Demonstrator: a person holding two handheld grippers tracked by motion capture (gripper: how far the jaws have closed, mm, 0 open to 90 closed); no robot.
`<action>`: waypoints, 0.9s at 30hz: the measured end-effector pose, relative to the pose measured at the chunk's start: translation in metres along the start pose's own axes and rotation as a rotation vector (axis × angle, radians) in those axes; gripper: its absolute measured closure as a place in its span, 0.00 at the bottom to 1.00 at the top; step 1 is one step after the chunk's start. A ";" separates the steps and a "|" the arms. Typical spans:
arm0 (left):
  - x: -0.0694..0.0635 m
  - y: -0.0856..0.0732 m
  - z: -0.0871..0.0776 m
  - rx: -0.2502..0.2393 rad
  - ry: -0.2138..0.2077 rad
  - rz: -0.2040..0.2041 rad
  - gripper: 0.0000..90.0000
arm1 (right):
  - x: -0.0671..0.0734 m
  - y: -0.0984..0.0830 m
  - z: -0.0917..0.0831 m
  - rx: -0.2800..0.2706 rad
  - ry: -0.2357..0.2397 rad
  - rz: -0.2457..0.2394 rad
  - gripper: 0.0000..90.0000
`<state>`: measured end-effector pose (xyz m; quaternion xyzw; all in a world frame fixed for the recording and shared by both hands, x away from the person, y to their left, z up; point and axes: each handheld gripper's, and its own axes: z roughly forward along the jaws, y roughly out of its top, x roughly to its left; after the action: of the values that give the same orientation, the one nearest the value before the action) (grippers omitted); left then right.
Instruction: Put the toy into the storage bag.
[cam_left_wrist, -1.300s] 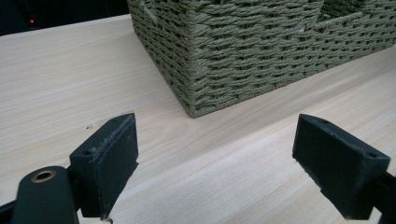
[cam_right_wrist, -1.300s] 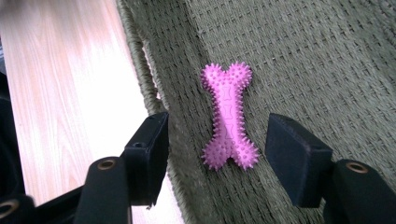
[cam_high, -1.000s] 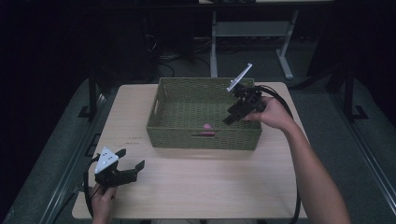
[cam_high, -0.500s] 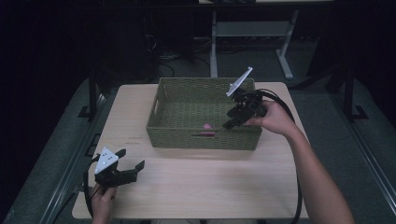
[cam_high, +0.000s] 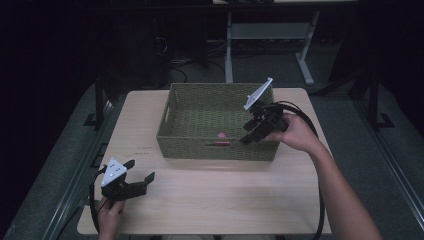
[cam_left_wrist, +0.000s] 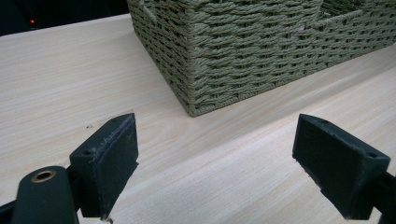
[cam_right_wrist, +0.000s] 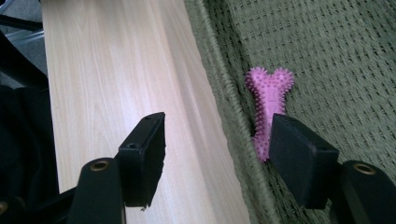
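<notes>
A pink spiky bone-shaped toy (cam_right_wrist: 270, 100) lies inside the green woven basket (cam_high: 215, 150), against its near wall (cam_right_wrist: 224, 116); from above the toy (cam_high: 221, 135) is a small pink spot. My right gripper (cam_high: 246, 140) hangs over the basket's near right part, pointing down and left. Its jaws (cam_right_wrist: 215, 154) have just been opening and now straddle the basket wall, with the toy past the right jaw and no pad pressing on it. My left gripper (cam_high: 141, 170) rests low at the table's front left, open and holding nothing (cam_left_wrist: 215, 158).
The basket stands at the back middle of a light wooden table (cam_high: 225, 200); its near corner (cam_left_wrist: 191, 107) is close ahead of the left gripper. Dark floor, cables and a white desk frame (cam_high: 270, 35) lie beyond the table.
My right gripper has drawn a little toward the basket's near wall, and its jaws stand slightly wider. The toy and the left gripper have stayed put.
</notes>
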<state>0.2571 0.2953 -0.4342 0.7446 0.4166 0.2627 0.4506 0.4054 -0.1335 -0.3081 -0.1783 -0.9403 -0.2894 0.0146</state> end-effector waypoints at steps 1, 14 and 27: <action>0.000 0.000 0.000 0.000 -0.001 0.000 0.15 | 0.001 0.000 0.000 -0.002 0.000 -0.003 0.40; 0.000 0.000 -0.001 -0.001 0.000 -0.001 0.15 | 0.015 -0.007 0.007 0.006 0.012 -0.027 0.39; 0.000 0.000 -0.001 -0.002 0.003 -0.002 0.15 | 0.021 -0.022 0.017 0.004 0.028 -0.020 0.38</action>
<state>0.2563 0.2961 -0.4339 0.7432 0.4178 0.2636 0.4513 0.3791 -0.1341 -0.3312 -0.1647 -0.9424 -0.2901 0.0253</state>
